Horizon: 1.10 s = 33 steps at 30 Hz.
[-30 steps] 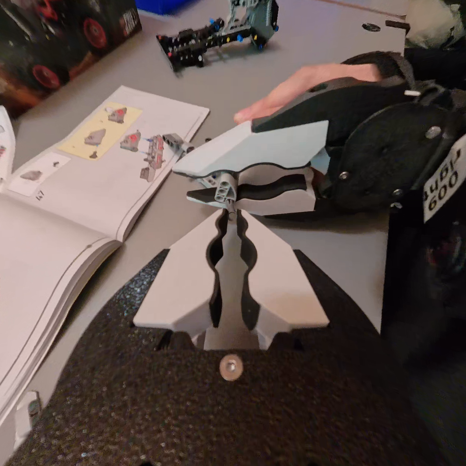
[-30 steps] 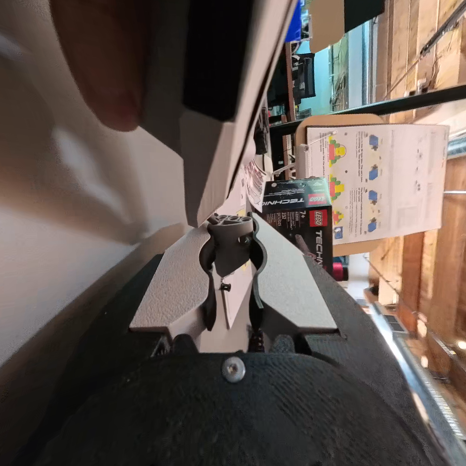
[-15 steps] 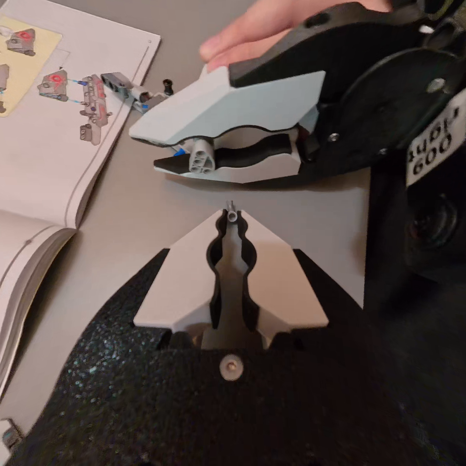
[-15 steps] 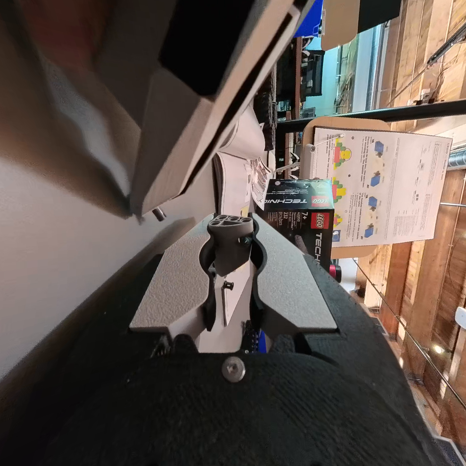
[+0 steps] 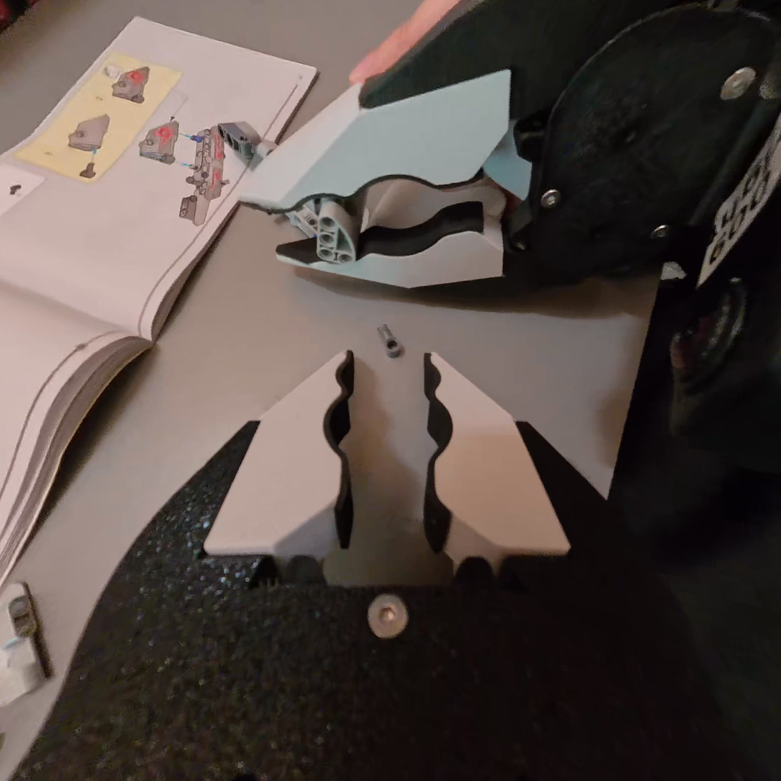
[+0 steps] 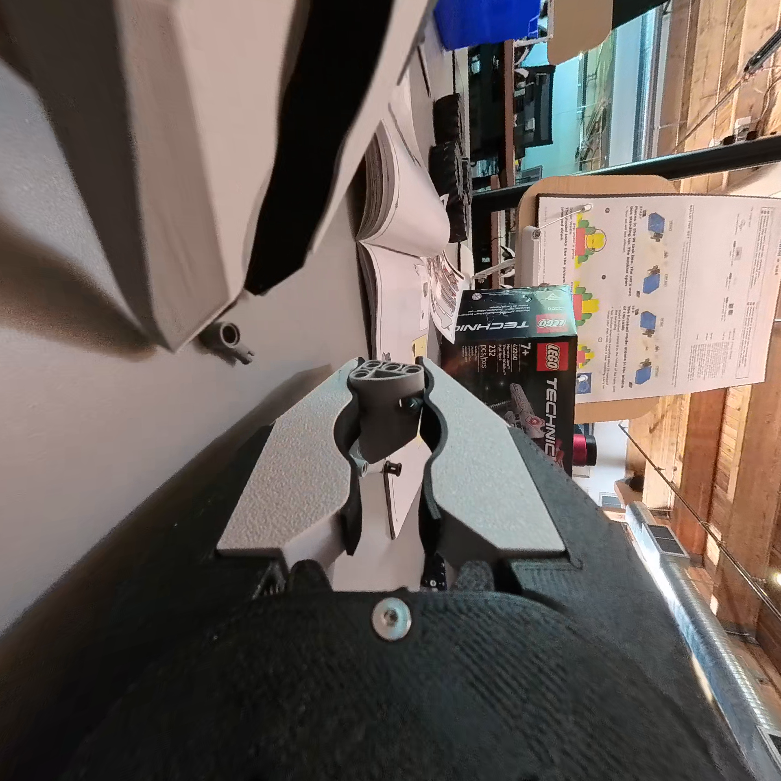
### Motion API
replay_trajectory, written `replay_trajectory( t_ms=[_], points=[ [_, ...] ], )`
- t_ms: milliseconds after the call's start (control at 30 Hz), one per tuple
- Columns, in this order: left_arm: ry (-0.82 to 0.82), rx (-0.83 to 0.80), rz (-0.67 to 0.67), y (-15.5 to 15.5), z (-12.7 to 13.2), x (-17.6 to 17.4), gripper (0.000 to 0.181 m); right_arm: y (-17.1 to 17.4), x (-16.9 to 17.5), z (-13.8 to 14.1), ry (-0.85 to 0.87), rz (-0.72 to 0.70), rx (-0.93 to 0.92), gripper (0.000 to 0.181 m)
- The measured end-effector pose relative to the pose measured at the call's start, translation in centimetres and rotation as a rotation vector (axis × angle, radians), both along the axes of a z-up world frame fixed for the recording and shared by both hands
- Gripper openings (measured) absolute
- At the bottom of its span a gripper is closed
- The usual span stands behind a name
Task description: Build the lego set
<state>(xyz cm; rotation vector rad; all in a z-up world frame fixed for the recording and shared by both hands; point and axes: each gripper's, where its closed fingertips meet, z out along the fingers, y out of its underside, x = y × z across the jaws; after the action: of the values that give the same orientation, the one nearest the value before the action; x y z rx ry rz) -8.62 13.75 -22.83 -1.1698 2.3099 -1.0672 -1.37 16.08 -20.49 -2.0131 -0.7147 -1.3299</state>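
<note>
Clearly the small grey plastic connector pin [image 5: 391, 341] lies loose on the grey tabletop [image 5: 270, 338], just beyond the fingertips of the left gripper [image 5: 388, 359], whose two pale wavy-edged fingers stand wide apart and hold nothing. Farther off and a little to the right, the right gripper [image 5: 315, 230] is clamped on the light grey wedge-shaped Technic piece with round holes [image 5: 334, 232], its holed end face turned toward the left gripper's camera; in the right wrist view that same piece [image 6: 386, 405] sits pinched between the right gripper's [image 6: 388, 372] fingers, with the pin [image 6: 226, 336] on the table off to one side. The step in hand looks to be joining pin and wedge, so the pin needs picking up first. To do it well, bring the left fingers down either side of the pin and grip its thicker end, leaving the slim end proud. Such a tiny round part may roll or flip when touched, so close slowly and squarely. Keep the right grip steady with a hole presented, then line up the pin's axis before pushing. The open white instruction booklet [image 5: 126, 211] lies to the left, a dark grey Technic piece [image 5: 236, 141] resting on its far right edge.
</note>
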Motion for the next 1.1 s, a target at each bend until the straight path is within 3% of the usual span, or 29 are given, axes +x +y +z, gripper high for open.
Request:
replay_trajectory(
  t_ms=[167, 267, 1100],
  points=[
    [-0.001, 0.031, 0.07, -0.4, -0.3, 0.6, 0.022, 0.1, -0.3, -0.5, 0.037, 0.006, -0.018, 0.023],
    [0.009, 0.018, 0.1, 0.0, -0.3, 1.1, 0.005, 0.1, -0.5, -0.6, 0.052, 0.012, -0.014, 0.023],
    [0.039, -0.027, 0.02, 0.1, -0.3, 1.4, 0.005, 0.3, -0.4, -0.6, 0.072, 0.005, -0.007, 0.023]
  ],
)
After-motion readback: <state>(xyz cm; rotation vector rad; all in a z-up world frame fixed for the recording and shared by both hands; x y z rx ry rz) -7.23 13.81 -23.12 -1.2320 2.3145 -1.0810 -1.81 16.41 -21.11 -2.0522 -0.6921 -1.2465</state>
